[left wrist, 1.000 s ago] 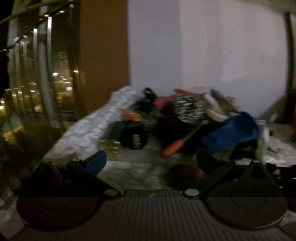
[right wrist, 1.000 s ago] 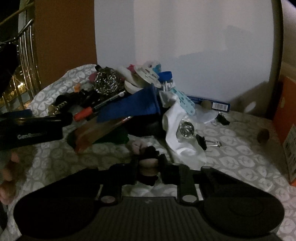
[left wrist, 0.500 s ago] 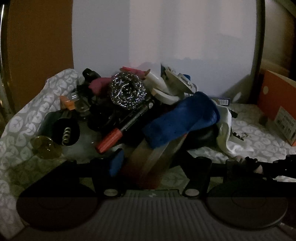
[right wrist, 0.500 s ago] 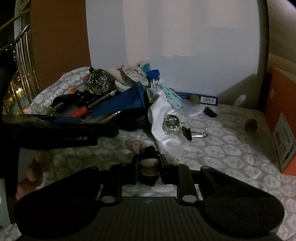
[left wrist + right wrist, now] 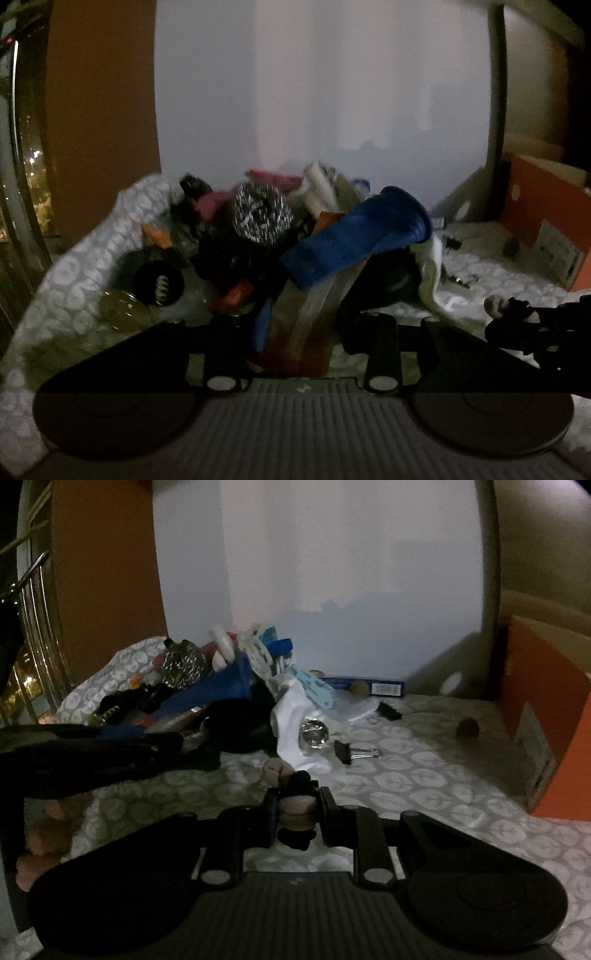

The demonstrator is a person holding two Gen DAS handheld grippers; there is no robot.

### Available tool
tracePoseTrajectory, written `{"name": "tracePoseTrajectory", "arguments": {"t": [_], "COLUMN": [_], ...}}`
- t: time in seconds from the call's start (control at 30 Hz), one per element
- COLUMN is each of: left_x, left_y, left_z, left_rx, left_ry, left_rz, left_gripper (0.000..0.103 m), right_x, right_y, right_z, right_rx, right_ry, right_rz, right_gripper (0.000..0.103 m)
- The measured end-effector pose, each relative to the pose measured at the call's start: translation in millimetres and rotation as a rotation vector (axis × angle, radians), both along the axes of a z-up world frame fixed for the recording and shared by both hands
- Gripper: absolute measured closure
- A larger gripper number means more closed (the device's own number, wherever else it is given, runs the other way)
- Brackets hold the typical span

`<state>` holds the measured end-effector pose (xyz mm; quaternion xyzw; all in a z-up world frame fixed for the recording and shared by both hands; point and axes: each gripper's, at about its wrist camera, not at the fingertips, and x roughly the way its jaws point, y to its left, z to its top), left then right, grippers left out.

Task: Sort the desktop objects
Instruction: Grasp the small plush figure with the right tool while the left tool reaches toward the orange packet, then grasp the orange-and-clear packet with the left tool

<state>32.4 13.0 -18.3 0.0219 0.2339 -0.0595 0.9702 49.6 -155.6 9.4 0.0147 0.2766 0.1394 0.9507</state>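
Oddly, right gripper [image 5: 297, 805] clamps a pinkish toy [image 5: 291, 775]; left gripper [image 5: 302, 332] gapes; labels illegible.

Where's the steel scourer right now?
The scourer sits on top of the pile, left of centre in the left wrist view, just left of the blue cloth; in the right wrist view it is at the pile's far left.
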Motion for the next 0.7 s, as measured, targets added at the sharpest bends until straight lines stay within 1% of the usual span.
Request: {"name": "tracePoseTrajectory", "arguments": {"t": [0.1,0.17,0.23,0.27,0.3,0.33,0.4,0.43,0.47,0.5,0.53,0.57,0.6,0.63,0.67,0.7], "left_x": [-7,-9,-1,0,-2,-6,-12,-6,5,15,15,5,-8,-13,-12,-7], "left_y": [-2,-4,-11,-15,-21,-25,-30,-33,-30,-24,-23,-26,-33,-38,-39,-36], "left_z": [8,10,6,2,-1,-1,2,-4,-11,-16,-18,-14,-9,-7,-6,-6], "left_rx": [0.006,0.029,0.093,0.127,0.184,0.226,0.25,0.301,0.329,0.326,0.334,0.327,0.324,0.333,0.324,0.299], "left_ry": [-0.023,-0.028,0.023,0.032,0.023,-0.006,-0.028,-0.023,0.014,0.056,0.053,0.011,-0.032,-0.051,-0.051,-0.036], "left_rz": [0.008,0.02,0.042,0.052,0.07,0.078,0.072,0.096,0.134,0.173,0.201,0.171,0.119,0.108,0.118,0.132], "left_gripper": [0.067,0.067,0.067,0.066,0.067,0.067,0.066,0.066,0.066,0.067,0.067,0.066,0.066,0.066,0.066,0.066], "right_x": [-6,-10,-14,-16,-18,-20,-25,-26,-26,-26,-27,-29,-30,-29,-28,-27], "right_y": [-4,-5,-7,-8,-9,-10,-11,-12,-13,-13,-13,-13,-13,-13,-13,-14], "right_z": [4,7,9,10,11,13,16,16,16,17,18,19,19,19,18,18], "right_rx": [0.006,0.011,0.017,0.02,0.021,0.024,0.028,0.03,0.03,0.032,0.034,0.033,0.033,0.035,0.034,0.034], "right_ry": [-0.014,-0.027,-0.034,-0.038,-0.042,-0.047,-0.058,-0.06,-0.06,-0.06,-0.062,-0.069,-0.073,-0.073,-0.071,-0.071], "right_rz": [-0.006,-0.011,-0.014,-0.016,-0.014,-0.013,-0.015,-0.016,-0.017,-0.016,-0.014,-0.012,-0.012,-0.012,-0.013,-0.014], "right_gripper": [0.083,0.083,0.083,0.084,0.083,0.084,0.084,0.084,0.083,0.083,0.083,0.084,0.084,0.084,0.084,0.083]}}
